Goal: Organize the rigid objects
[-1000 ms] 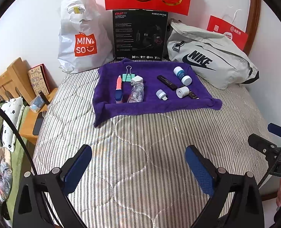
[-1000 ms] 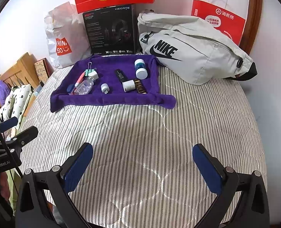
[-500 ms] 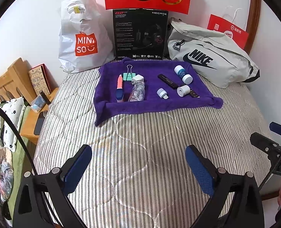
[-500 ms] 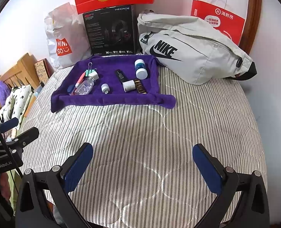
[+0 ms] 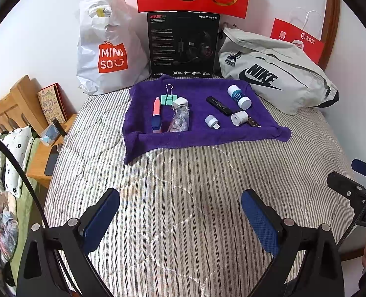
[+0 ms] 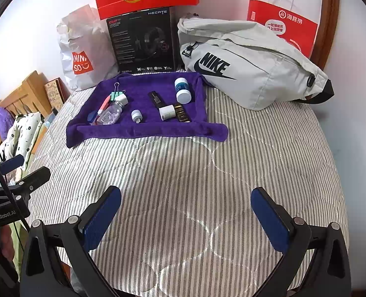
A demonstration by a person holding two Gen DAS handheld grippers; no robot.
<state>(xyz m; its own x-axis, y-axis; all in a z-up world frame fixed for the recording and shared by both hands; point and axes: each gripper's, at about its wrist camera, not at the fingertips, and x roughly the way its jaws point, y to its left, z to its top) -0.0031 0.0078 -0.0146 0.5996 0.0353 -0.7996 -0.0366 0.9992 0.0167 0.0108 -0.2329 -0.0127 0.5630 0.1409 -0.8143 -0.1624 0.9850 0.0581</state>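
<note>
Both tools spread wide over the striped bed, holding nothing

Left wrist view: the left tool (image 5: 180, 219) gapes; far beyond it the purple towel (image 5: 197, 133) carries the small items, backed by the MINISO bag (image 5: 108, 54), HECATE box (image 5: 184, 45) and NIKE bag (image 5: 274, 74).
Right wrist view: the right tool (image 6: 185, 219) gapes too, the towel far-left; almost nothing has shifted since earlier.

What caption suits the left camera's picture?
Open left gripper hovers over a striped bed, facing small items on a purple towel.

A white wall (image 5: 47, 24) is seen at twelve o'clock, the striped quilted bed (image 5: 183, 173) fills the centre, and a wooden headboard (image 5: 10, 104) (slatted) is set at nine o'clock.
</note>
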